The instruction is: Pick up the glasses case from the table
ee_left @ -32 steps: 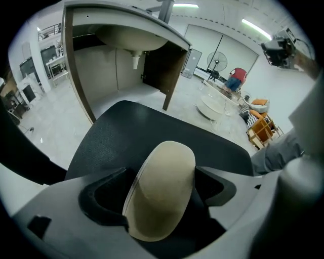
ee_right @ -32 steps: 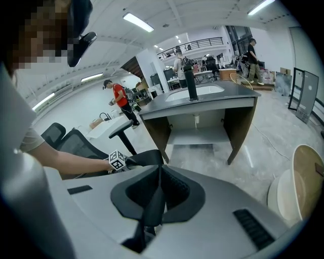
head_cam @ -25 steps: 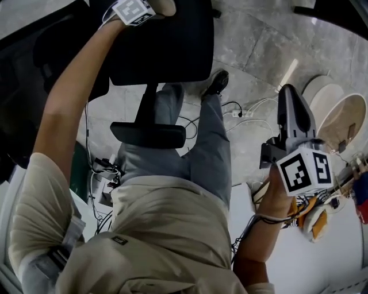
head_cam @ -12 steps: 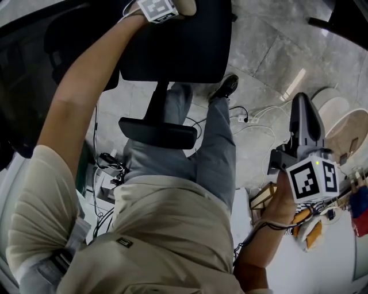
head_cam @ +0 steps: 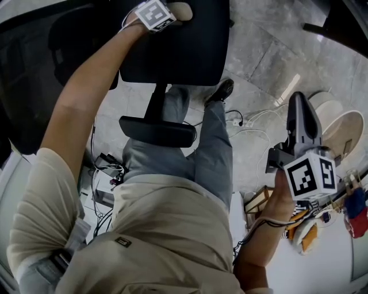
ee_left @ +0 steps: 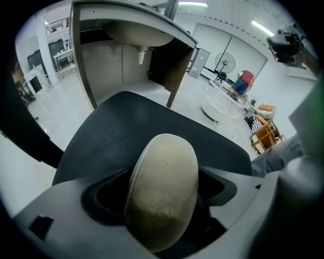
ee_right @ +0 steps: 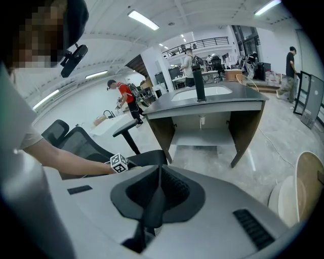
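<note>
A beige oval glasses case (ee_left: pixel 162 187) sits clamped in my left gripper (ee_left: pixel 161 200), held above the black seat of an office chair (ee_left: pixel 131 126). In the head view that left gripper (head_cam: pixel 172 8) is at the top edge, arm stretched out, with the end of the glasses case (head_cam: pixel 181 9) sticking out past its marker cube. My right gripper (head_cam: pixel 300 109) hangs over the floor at the right, jaws together. In its own view the right gripper (ee_right: pixel 160 172) is shut with nothing between the pads.
The office chair (head_cam: pixel 172 51) and its armrest (head_cam: pixel 156 132) stand in front of the person's legs. Cables (head_cam: pixel 248 119) and round wooden boards (head_cam: pixel 345 123) lie on the stone floor. A sink cabinet (ee_right: pixel 212 103) stands ahead; people stand far off.
The left gripper with the case has shifted slightly right over the chair seat. The right gripper has drifted a little right and down and stays shut.
</note>
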